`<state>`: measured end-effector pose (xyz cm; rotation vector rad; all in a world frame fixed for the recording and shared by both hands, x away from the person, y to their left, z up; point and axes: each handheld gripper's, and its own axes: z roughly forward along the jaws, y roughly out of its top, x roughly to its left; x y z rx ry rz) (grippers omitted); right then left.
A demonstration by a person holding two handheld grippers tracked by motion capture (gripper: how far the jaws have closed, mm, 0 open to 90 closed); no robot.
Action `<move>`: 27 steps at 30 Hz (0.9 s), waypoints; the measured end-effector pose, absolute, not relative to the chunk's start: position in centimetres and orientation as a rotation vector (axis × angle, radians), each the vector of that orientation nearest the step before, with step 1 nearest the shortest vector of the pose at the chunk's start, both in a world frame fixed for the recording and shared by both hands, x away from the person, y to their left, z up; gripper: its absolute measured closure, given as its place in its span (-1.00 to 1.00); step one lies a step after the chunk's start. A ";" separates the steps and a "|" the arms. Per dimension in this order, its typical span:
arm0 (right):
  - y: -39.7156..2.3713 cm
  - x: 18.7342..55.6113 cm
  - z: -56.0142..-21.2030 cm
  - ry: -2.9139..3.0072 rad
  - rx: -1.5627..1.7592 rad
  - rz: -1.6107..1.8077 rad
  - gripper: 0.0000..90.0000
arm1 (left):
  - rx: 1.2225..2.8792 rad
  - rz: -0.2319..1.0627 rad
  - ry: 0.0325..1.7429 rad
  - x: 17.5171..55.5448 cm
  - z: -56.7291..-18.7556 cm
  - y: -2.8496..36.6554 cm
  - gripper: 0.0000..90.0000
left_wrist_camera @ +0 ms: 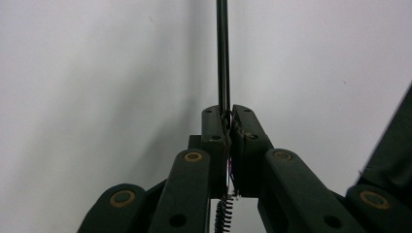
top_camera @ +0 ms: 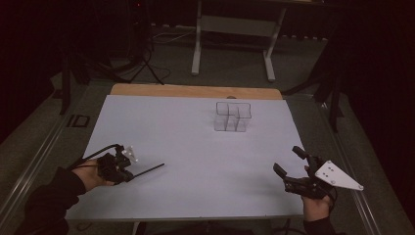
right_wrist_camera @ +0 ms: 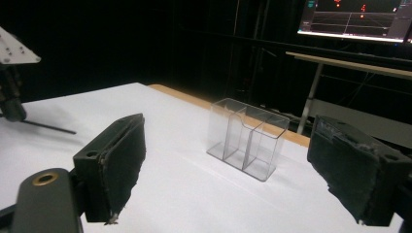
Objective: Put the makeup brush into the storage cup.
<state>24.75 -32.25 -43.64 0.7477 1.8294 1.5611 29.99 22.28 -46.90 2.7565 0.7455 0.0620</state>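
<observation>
A thin black rod [top_camera: 148, 170] sticks out to the right from my left gripper [top_camera: 128, 175] at the table's front left. In the left gripper view the jaws of this gripper [left_wrist_camera: 228, 114] are shut on the rod [left_wrist_camera: 223, 58], which runs straight ahead over the white surface. My right gripper [top_camera: 286, 160] is at the front right, open, with nothing between its pads [right_wrist_camera: 127, 160]. A clear plastic holder with several compartments [top_camera: 232, 116] stands upright toward the back of the table, ahead of the right gripper [right_wrist_camera: 245, 138]. The left gripper [right_wrist_camera: 10, 92] and the rod [right_wrist_camera: 48, 127] also appear at the far left of the right gripper view.
The table is covered by a white sheet [top_camera: 195, 147], with a wooden strip [top_camera: 195, 91] along the far edge. Beyond it stand a white desk frame [top_camera: 235, 39] and a tripod's legs [top_camera: 142, 63]. A lit monitor [right_wrist_camera: 357, 17] hangs at the upper right.
</observation>
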 end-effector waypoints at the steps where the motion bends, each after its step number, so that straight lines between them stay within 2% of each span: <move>1: -32.2 24.8 -43.7 1.830 0.748 1.559 -0.70 | 2.748 0.071 0.745 30.2 -46.8 22.1 0.91; 13: -32.2 24.8 -43.7 1.838 0.752 1.556 -0.70 | 2.766 0.038 0.635 31.5 -45.8 19.5 0.91; 27: -31.8 25.1 -43.8 1.880 0.759 1.544 -0.70 | 2.791 0.071 0.502 32.8 -44.0 16.0 0.91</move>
